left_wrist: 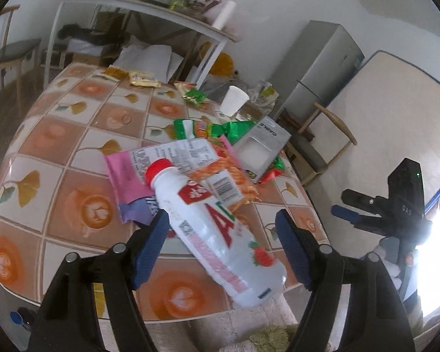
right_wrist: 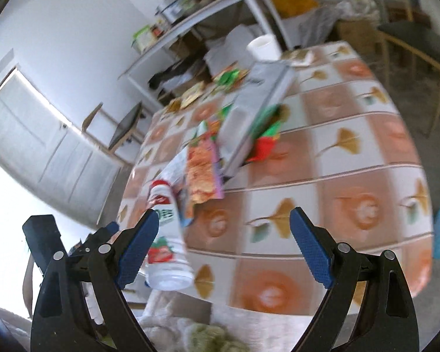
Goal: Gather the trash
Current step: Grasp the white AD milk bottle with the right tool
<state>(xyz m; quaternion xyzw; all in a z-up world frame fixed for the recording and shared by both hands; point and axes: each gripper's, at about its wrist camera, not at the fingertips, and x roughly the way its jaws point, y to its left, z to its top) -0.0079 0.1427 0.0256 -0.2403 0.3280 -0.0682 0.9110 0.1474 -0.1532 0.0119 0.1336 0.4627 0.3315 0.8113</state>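
Fingers (left_wrist: 293,249) apart (seemingly clear) around bottle (left_wrist: 217,234).

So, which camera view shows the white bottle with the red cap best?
The left wrist view. There the white bottle is sharp and fills the centre, lying between the open left claw fingers, with its red cap and strawberry label clear. In the right wrist view the bottle is blurred, off to the left, partly hidden behind a finger.
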